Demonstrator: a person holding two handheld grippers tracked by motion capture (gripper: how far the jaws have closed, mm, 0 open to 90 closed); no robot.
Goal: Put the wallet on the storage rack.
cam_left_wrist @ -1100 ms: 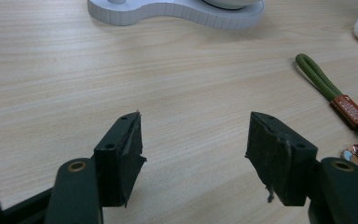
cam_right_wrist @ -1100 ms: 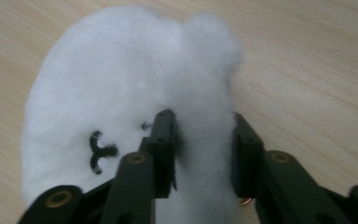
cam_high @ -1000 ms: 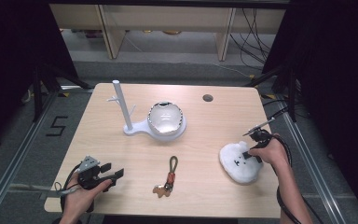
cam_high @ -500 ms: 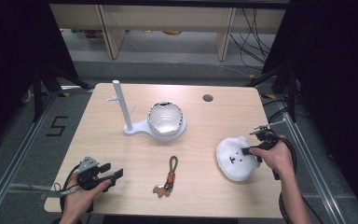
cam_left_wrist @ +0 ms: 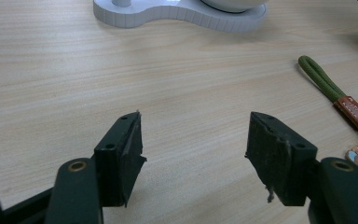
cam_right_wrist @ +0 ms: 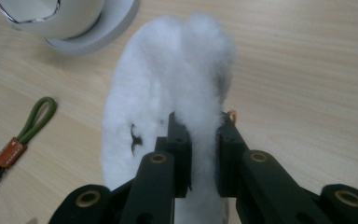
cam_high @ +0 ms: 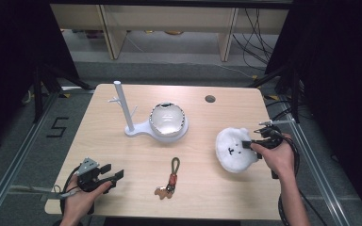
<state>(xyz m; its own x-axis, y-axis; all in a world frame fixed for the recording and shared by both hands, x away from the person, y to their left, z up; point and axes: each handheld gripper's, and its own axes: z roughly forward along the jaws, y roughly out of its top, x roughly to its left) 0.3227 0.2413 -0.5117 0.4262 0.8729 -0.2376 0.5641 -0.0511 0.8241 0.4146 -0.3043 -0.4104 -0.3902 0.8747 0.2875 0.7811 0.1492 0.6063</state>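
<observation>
High view: right gripper clamped on the edge of a fluffy white plush, round with a small dark stitched face, at the right side of the pale wood-grain table. Left gripper rests at the near left corner, jaws apart, nothing between them. Mid-table sits a white plastic stand with a thin branched post and a glossy bowl. A keychain lies just in front of it.

Left gripper view: matte black pads wide apart over bare wood; the keychain's olive cord loop and tan leather tab lie to the right.

Right gripper view: jaws pinch a fold of soft fur, pads sunk into the pile; plush tilted.
</observation>
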